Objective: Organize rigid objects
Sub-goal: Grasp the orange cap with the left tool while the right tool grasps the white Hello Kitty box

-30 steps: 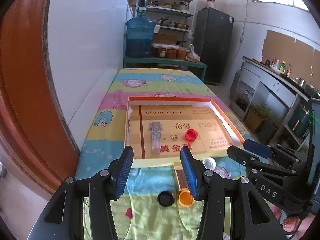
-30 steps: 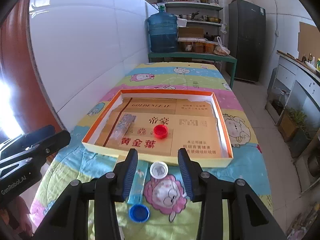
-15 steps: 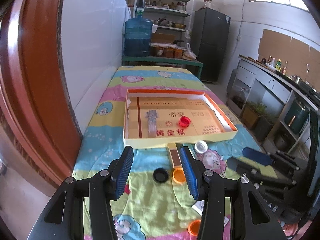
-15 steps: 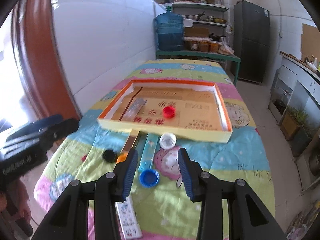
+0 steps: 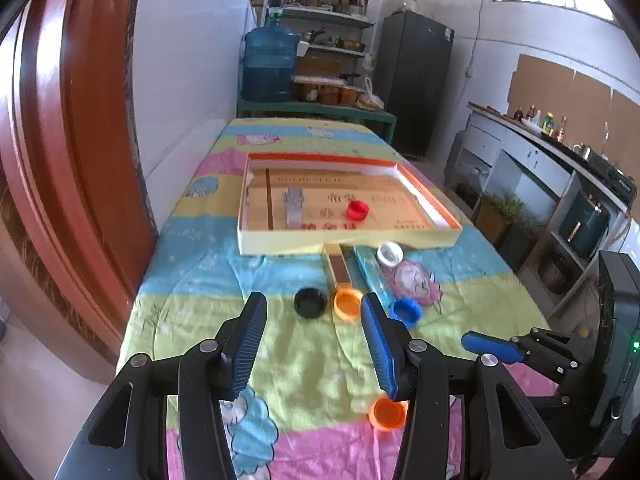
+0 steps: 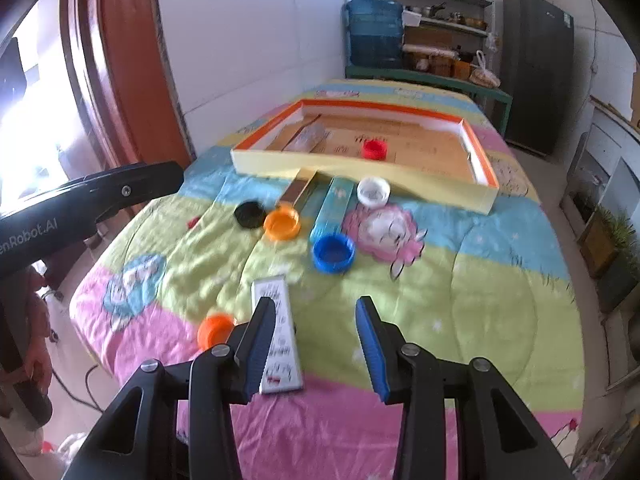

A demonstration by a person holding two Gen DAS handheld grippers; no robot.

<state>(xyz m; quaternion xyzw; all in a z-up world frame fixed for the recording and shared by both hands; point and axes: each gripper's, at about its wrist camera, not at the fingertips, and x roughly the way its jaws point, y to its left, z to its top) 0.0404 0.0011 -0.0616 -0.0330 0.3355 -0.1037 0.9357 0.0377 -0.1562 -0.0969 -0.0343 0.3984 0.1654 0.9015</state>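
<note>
A shallow orange-rimmed box (image 5: 348, 237) (image 6: 360, 168) on the bed-like table holds a red cap (image 5: 357, 209) (image 6: 374, 149) and a grey patterned strip (image 5: 294, 207). In front of it lie a white cap (image 5: 390, 253) (image 6: 373, 191), black cap (image 5: 310, 302) (image 6: 249, 213), orange cap (image 5: 347, 303) (image 6: 282, 222), blue cap (image 5: 406, 312) (image 6: 333, 253), a brown stick box (image 5: 338, 266), a teal stick box (image 6: 334, 208), a white card box (image 6: 278, 340) and a second orange cap (image 5: 387, 413) (image 6: 214, 330). My left gripper (image 5: 314, 344) and right gripper (image 6: 316, 344) are open, empty, above the near cloth.
The table has a colourful cartoon quilt (image 5: 280, 344). A white wall and a red-brown door frame (image 5: 60, 160) run along the left. Shelves and a blue water jug (image 5: 270, 64) stand at the far end. A counter (image 5: 560, 168) lines the right.
Both grippers have pulled back from the box toward the near end of the table and risen. More caps and the white card box have come into view. Both stayed open.
</note>
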